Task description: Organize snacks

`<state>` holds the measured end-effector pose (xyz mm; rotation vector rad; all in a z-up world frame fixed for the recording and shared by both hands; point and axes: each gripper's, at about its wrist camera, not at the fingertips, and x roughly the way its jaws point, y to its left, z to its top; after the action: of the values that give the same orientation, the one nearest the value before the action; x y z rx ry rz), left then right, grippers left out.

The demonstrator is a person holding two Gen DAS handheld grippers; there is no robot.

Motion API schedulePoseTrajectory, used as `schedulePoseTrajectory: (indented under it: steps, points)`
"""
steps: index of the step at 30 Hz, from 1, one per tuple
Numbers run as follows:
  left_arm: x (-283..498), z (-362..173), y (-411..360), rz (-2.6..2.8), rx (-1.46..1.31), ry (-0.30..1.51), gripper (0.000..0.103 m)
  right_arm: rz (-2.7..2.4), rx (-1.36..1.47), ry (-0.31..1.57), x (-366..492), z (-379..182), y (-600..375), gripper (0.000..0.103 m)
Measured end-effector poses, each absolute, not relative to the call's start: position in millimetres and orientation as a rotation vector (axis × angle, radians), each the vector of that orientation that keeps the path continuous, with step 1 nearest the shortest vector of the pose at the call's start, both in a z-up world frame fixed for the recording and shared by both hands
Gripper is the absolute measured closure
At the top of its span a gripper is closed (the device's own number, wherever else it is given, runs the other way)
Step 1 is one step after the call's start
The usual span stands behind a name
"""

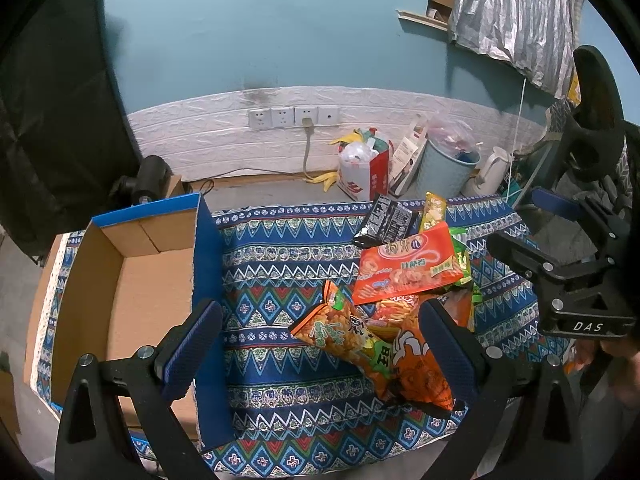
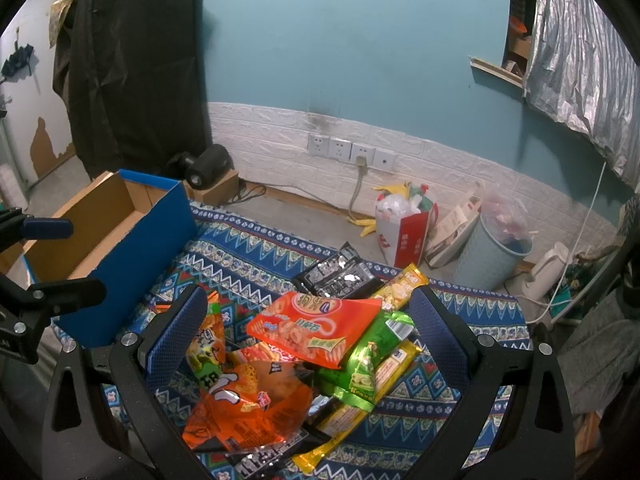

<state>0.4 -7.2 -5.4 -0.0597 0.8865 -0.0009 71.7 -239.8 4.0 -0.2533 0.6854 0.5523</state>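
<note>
Orange, green, yellow and black snack bags [image 2: 312,344] lie heaped on the patterned bench cloth [image 1: 272,248], just right of an empty cardboard box [image 1: 132,280]. The left tool [image 1: 320,344] hangs wide over the nearest orange bag [image 1: 344,332]; the right tool [image 2: 308,336] hangs wide over the heap. Neither holds anything. The bags overlap and look slick, so a pinch could catch two at once or slip off, dragging neighbours toward the bench edge.
</note>
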Motion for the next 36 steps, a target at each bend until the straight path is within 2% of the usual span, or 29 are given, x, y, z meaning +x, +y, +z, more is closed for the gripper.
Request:
schedulePoseTrajectory:
  steps: [36]
  points:
    - [1.5,-12.9,-7.9,0.017,-0.033,0.911,0.003,0.546,-0.261,0.704,68.1,-3.3,-242.5,0.004]
